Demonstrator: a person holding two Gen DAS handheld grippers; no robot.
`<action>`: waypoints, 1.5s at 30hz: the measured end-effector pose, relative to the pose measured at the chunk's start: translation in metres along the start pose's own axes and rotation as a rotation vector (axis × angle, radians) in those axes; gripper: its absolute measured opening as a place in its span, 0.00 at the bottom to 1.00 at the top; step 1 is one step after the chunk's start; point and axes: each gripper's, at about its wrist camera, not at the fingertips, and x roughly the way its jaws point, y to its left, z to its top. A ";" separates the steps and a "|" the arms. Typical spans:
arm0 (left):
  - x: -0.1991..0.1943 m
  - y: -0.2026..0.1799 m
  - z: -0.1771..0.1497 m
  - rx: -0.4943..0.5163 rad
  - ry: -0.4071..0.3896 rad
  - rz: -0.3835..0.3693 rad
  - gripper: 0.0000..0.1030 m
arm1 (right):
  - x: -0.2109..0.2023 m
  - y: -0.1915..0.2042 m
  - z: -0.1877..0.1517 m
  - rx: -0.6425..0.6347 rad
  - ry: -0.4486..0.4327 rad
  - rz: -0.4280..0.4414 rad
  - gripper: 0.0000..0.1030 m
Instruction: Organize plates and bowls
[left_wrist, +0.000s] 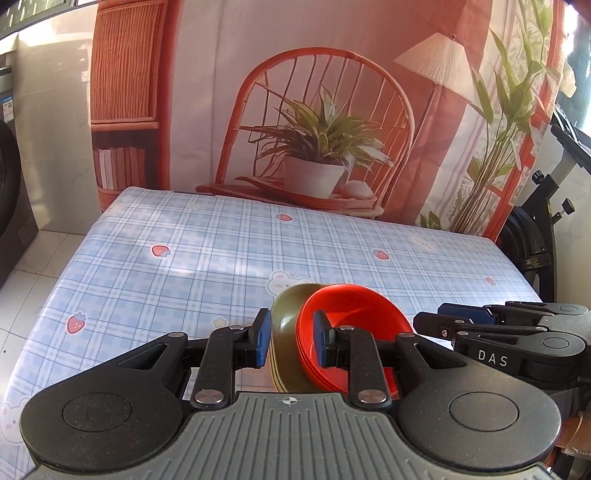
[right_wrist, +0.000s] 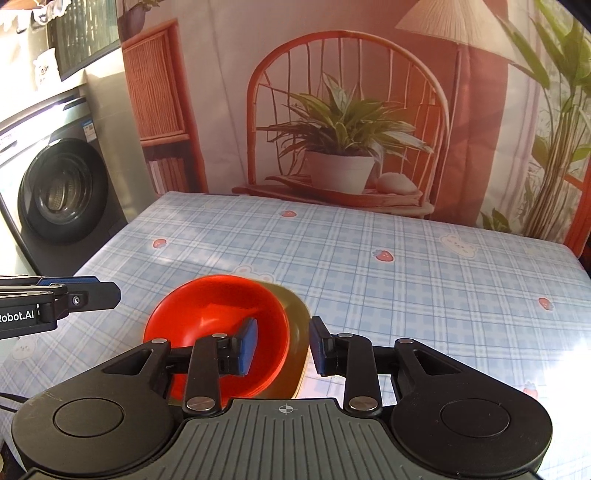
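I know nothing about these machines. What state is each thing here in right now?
Red bowl: empty, nested in the olive dish.
Olive dish: under the red bowl, its rim showing on one side.
Left hand-held gripper: shut on both rims.
Right hand-held gripper: open, straddling both rims.
Washing machine: door closed.

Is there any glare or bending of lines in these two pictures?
Left wrist view: a sunlit patch on the tablecloth; its far edge curves from the fisheye. Right wrist view: strong glare at the cloth's right side; the washing machine leans.
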 end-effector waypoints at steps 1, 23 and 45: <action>-0.004 -0.001 0.001 0.002 -0.006 0.002 0.25 | -0.006 0.000 0.002 0.004 -0.007 -0.001 0.31; -0.158 -0.042 0.026 0.101 -0.305 0.192 0.89 | -0.171 -0.003 0.016 0.084 -0.302 -0.072 1.00; -0.228 -0.065 0.019 0.122 -0.365 0.179 0.90 | -0.259 0.017 0.008 0.085 -0.405 -0.119 1.00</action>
